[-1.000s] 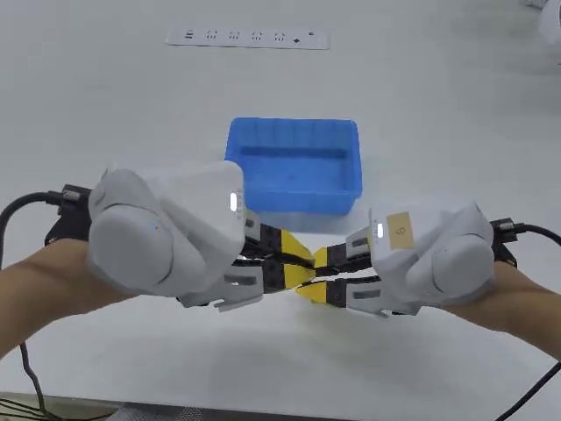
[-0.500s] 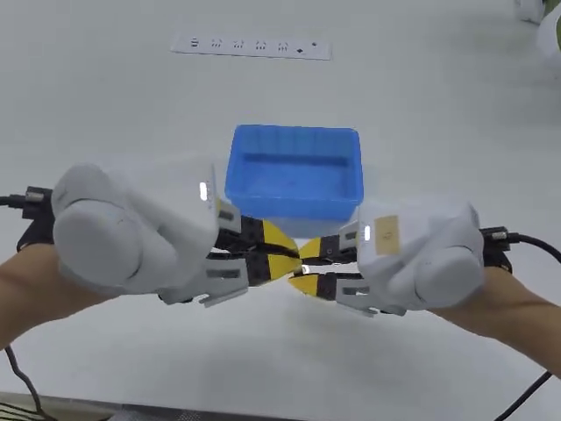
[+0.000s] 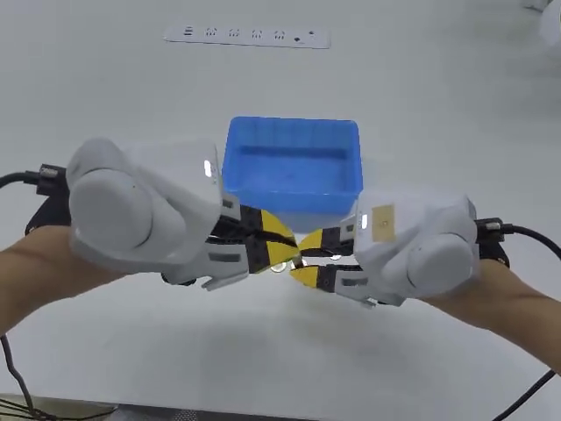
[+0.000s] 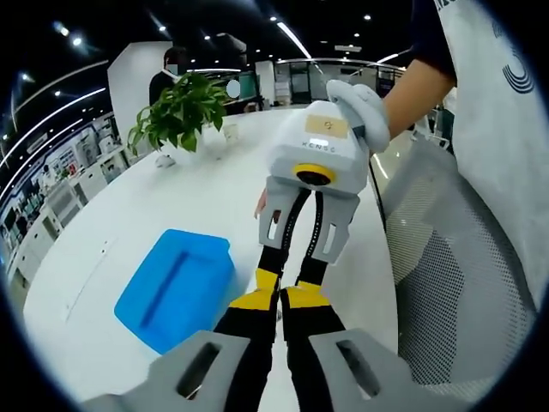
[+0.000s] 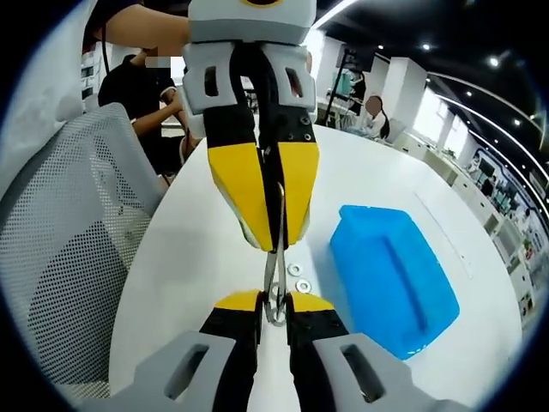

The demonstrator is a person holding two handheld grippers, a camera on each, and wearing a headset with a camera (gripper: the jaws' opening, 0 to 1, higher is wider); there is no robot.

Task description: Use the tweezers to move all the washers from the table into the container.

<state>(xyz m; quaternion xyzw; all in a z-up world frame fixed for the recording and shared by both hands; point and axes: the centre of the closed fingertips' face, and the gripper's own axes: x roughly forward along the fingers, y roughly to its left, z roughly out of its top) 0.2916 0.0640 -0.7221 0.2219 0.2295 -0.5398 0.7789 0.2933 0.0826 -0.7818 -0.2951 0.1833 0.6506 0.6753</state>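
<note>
While workbench (image 3: 456, 105) and container (image 3: 354, 162) keep the places they held a second ago, the two grippers have shifted as a joined pair, slightly toward 11 o'clock and nearer the container, their tips never parting. Judged meaning: the tool is still being settled between the jaws, and no picking has begun.

1. Workbench. White and flat. A power strip (image 3: 247, 37) lies far off at 12 o'clock.
2. Container. Blue, rectangular, open-topped. In the head view it stands near the meeting jaws, at their 12 o'clock. No washer can be made out inside.
3. Left gripper (image 5: 274, 243). In the head view its body sits at 9 o'clock of the meeting point. Its yellow pads are pressed together on the tweezers.
4. Right gripper (image 5: 273, 302). In the head view its body sits at 3 o'clock, tip to tip with the left. Its jaws are drawn close about the tweezers' near end and seem to nip it.
5. Tweezers (image 5: 273, 266). Thin metal, bridging the two sets of jaws in the right gripper view.
6. Washers (image 5: 296, 270). Two small rings on the table, just beside the tweezers at about 1 o'clock of the right gripper's tips, between tool and container. They are untouched. Judged progress: all still to move.
</note>
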